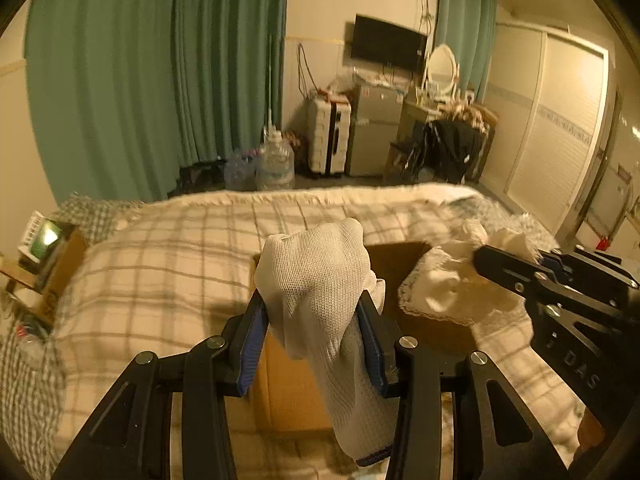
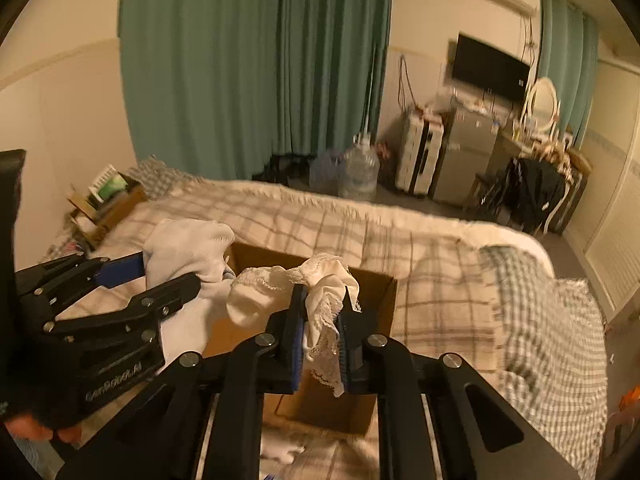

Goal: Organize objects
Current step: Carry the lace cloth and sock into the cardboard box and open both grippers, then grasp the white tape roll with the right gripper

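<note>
Left tool [image 1: 316, 312]: clamped hard on a white mesh sock [image 1: 320, 280], both blue pads pressing its sides.
White mesh sock: fine knit weave, bunched into a rounded lump above the pads, its long leg trailing down between the arms to a dark-edged cuff; in the right wrist view [image 2: 188, 252] it bulges over the near-left corner of the box.
Right tool [image 2: 324, 320]: shut tight on a lace-trimmed sock [image 2: 320, 300], gripped mid-length between the pads.
Lace-trimmed sock: cream-white and soft, scalloped lace along its edge, rounded toe drooping left, lace end dangling below the pads; from the left wrist view [image 1: 440, 288] it hangs over the box's right side.
Cardboard box [image 2: 384, 300]: brown, open-topped, sitting on the bed, right under both socks.
Bed [image 1: 160, 256]: covered in a cream plaid blanket, a checked one at its far end.
Background: green curtains [image 1: 160, 80], wall-mounted TV [image 1: 388, 44], water jug [image 1: 276, 164] on the floor.
</note>
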Motion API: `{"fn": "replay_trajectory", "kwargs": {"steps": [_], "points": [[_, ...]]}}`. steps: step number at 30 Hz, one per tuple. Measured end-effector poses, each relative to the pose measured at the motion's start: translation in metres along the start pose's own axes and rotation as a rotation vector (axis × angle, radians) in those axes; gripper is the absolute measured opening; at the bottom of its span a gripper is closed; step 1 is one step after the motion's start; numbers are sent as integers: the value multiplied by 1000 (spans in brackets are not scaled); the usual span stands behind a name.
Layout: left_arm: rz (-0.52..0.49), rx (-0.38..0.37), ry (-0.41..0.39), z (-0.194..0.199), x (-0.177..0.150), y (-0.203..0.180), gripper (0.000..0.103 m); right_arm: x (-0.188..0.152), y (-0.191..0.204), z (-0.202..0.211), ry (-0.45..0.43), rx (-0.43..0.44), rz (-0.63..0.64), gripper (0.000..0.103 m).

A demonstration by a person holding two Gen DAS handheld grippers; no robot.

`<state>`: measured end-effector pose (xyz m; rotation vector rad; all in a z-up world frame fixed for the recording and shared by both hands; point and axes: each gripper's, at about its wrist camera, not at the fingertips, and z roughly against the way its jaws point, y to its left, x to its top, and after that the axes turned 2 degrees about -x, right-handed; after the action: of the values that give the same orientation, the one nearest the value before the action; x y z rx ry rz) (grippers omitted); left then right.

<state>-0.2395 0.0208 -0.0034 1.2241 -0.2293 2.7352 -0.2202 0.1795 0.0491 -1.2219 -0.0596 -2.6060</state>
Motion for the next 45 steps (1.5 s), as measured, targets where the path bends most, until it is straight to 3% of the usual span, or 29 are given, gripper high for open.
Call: {"fn": "replay_trajectory", "kwargs": {"steps": [8, 13, 15, 16, 17, 21, 27, 30, 34, 39, 45], "points": [[-21, 10, 92, -78, -17, -4, 43, -27, -17, -79, 90, 12, -9, 10], [-55, -15, 94, -85, -24, -12, 47, -34, -21, -88, 67, 30, -25, 14], [-56, 0, 87, -82, -25, -12, 53, -31, -24, -82, 34, 29, -39, 28], [-53, 9, 85, -80, -24, -14, 59, -29, -25, -75, 20, 32, -50, 44], [-46, 13, 79, -73, -23, -14, 66, -28, -25, -68, 10, 28, -61, 56], [-27, 11, 30, -38, -16, -11, 91, -17, -29, -25, -44, 21, -80, 64], [-23, 22, -11, 32, -12, -10, 96, -15, -15, 62, -81, -67, 13, 65], [-17, 21, -16, 69, -24, -8, 103, -32, 1, 102, -70, -83, 87, 65], [-37, 20, 22, 103, -52, -4, 103, -68, 22, 136, -43, -97, 149, 65], [-22, 55, 38, 128, -102, -4, 103, -130, 54, 138, 24, -72, 192, 65], [8, 124, 105, 118, -160, 1, 103, -190, 85, 98, 170, 15, 182, 65]]}}
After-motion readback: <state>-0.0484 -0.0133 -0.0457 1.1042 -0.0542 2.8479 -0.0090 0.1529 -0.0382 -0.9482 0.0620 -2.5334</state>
